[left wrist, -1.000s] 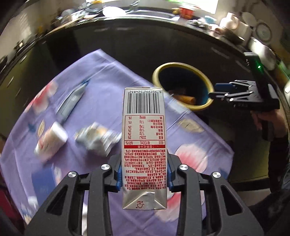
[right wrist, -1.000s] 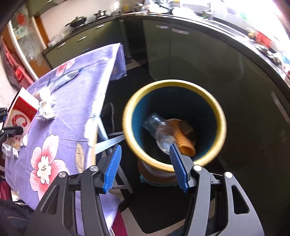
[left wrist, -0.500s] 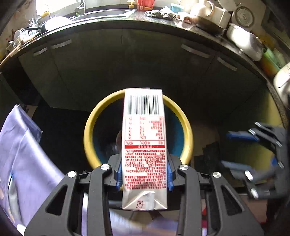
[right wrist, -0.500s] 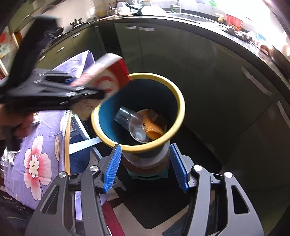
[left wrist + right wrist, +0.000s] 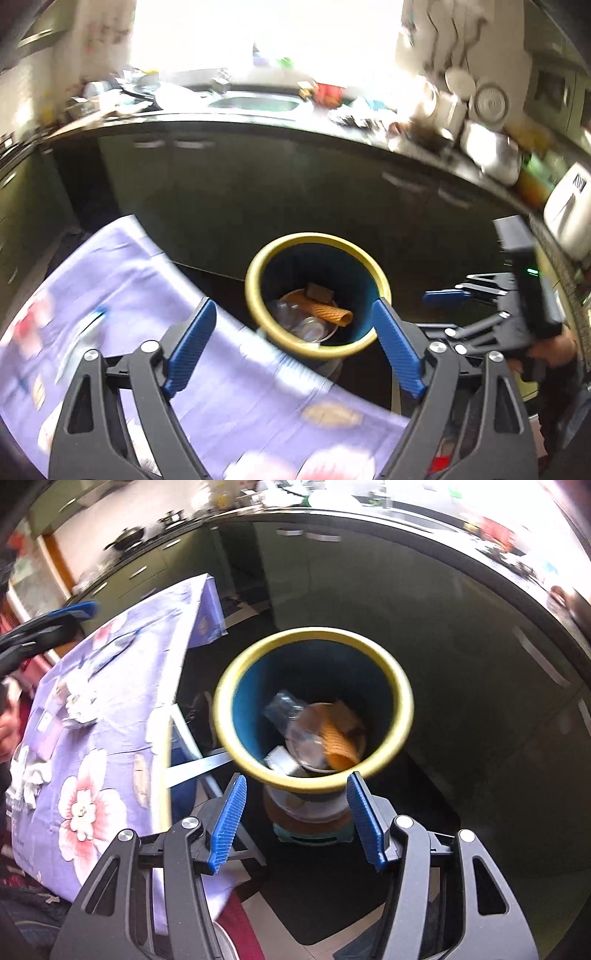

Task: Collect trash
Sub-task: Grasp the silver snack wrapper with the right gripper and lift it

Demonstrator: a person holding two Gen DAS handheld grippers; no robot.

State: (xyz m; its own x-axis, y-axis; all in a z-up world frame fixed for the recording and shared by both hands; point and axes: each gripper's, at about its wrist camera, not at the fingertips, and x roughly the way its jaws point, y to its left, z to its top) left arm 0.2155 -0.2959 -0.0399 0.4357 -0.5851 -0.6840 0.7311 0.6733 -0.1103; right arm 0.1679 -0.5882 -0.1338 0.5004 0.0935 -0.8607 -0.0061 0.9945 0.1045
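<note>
A blue bin with a yellow rim (image 5: pixel 255 273) (image 5: pixel 221 701) stands on the floor beside the table. In it lie an orange cone (image 5: pixel 330 313) (image 5: pixel 338 742), a clear plastic bottle (image 5: pixel 284 707) and a pale boxy piece (image 5: pixel 282 758) that looks like the milk carton. My left gripper (image 5: pixel 293 302) hangs back from the bin over the table edge, its jaws opening wide with nothing between them. My right gripper (image 5: pixel 298 775) stands open and empty over the bin's near rim. Crumpled white paper (image 5: pixel 79 701) and a small packet (image 5: pixel 46 731) lie on the purple flowered tablecloth (image 5: pixel 122 672).
Dark kitchen cabinets (image 5: pixel 258 184) with a cluttered counter curve behind the bin. The bin sits on a low stool (image 5: pixel 310 834). Metal table legs (image 5: pixel 195 768) show under the cloth's edge. A hand (image 5: pixel 550 347) holds the right gripper (image 5: pixel 461 306) beside the bin.
The left gripper opened and let go of the milk carton over the bin, then drew back, so the table is in view again. The right gripper stayed over the bin, open.
</note>
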